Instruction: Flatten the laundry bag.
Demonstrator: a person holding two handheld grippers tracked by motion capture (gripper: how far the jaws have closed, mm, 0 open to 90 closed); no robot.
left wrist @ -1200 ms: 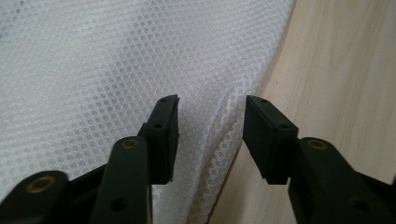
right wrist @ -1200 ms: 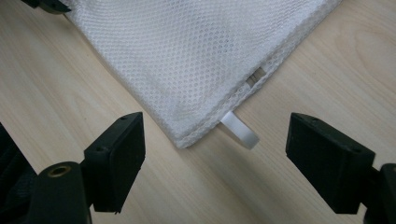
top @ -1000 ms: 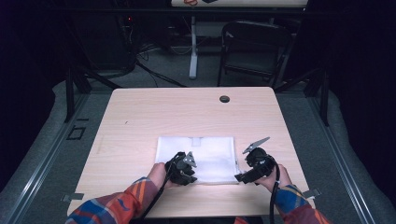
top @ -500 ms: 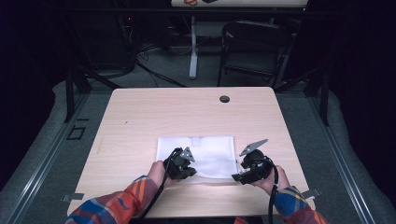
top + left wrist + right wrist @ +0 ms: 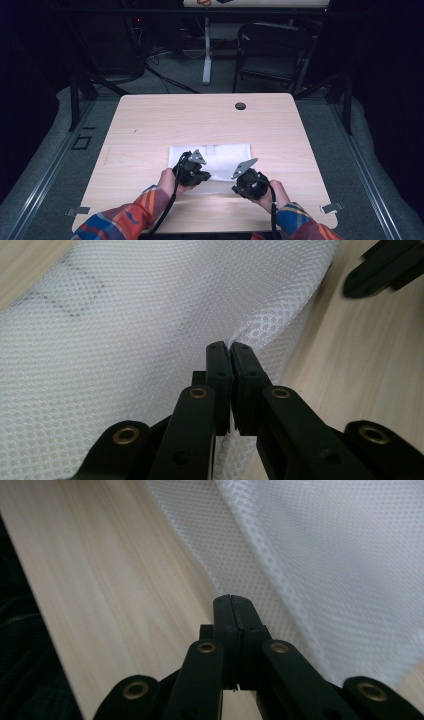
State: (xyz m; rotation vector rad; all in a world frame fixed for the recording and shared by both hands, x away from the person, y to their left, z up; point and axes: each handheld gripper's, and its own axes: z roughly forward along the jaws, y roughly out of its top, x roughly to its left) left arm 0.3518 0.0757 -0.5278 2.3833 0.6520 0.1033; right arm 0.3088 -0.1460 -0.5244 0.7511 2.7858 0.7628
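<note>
A white mesh cloth [image 5: 212, 162] is lying flat on the desk [image 5: 150, 125], toward the near middle of it, with the person's two hands working at its near edge.

The left gripper [image 5: 197, 172] is sitting over the near left part of the cloth. In the left gripper view its jaws are pressed together on a raised fold of the mesh [image 5: 150, 330], pinching the fabric so that it is puckering up right at their tips [image 5: 230, 347]. The right gripper's dark jaws [image 5: 382, 267] are showing at the top right corner of that view, over bare wood.

The right gripper [image 5: 245, 181] is hovering at the cloth's near right corner. Its jaws have just been closing, and in the right gripper view they are now standing pressed together [image 5: 234, 602] at the mesh's edge [image 5: 325, 555], where a doubled hem is running diagonally past them. Whether any fabric is caught between them cannot be told from here; the tips are lying right at the border between mesh and wood.

Plaid sleeves [image 5: 125, 220] are coming in from the bottom. A small dark grommet [image 5: 240, 106] is sitting near the desk's far edge, well apart from the cloth.
</note>
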